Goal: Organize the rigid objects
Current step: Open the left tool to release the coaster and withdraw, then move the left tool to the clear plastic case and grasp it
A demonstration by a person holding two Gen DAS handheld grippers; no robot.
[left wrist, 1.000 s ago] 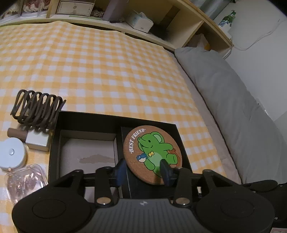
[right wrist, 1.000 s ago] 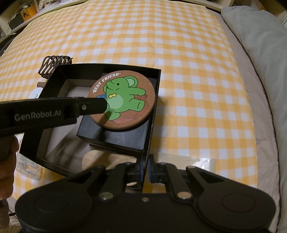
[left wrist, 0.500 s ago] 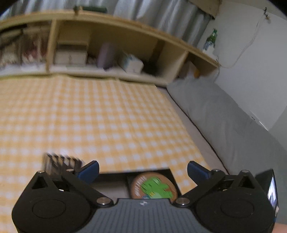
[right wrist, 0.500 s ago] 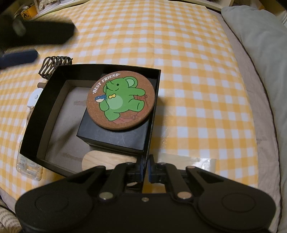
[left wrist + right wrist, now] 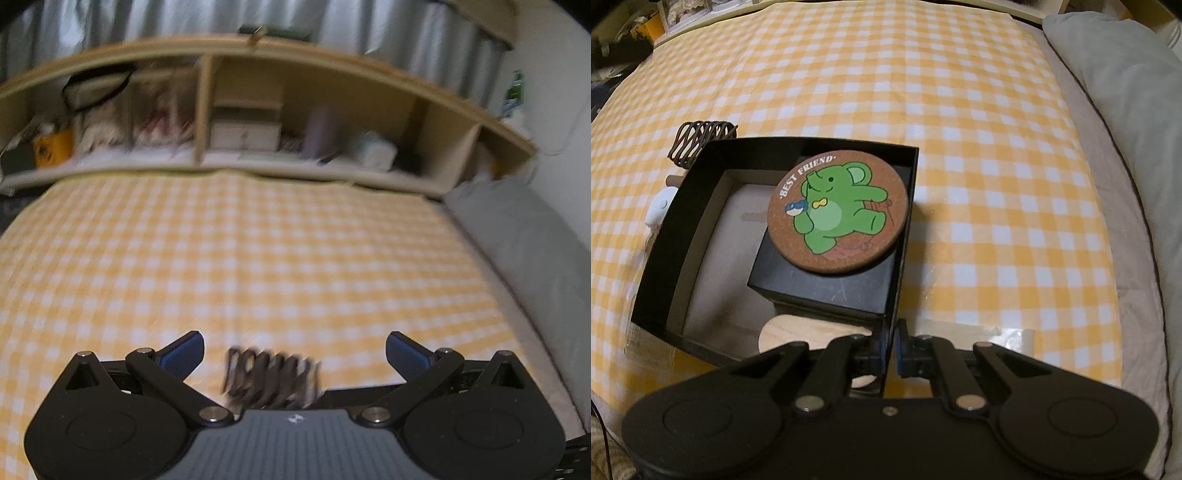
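The cork coaster (image 5: 837,214) lies on a small black case (image 5: 827,282) inside the open black box (image 5: 683,229); that part looks done. The right gripper (image 5: 889,349) pinches the box's near wall. The left gripper (image 5: 294,352) hangs with jaws wide and empty above the brown hair claw (image 5: 271,380), which waits outside the box.

**Two matte-black handheld grippers, blue pads at the tips**

The left handheld gripper (image 5: 294,350), a matte-black plastic tool, carries a grey ribbed centre panel stamped with a small pale logo. Two round housings with embossed circles flank that panel, and angular black link arms run forward from silver pivot pins to textured dark-blue finger pads (image 5: 184,352). Smaller silver screws cap the outer links. The right handheld gripper (image 5: 889,349) has the same build, though its centre panel reads plain black, with one small silver screw at the middle. Its blue pads (image 5: 900,347) show as narrow strips between black link arms.
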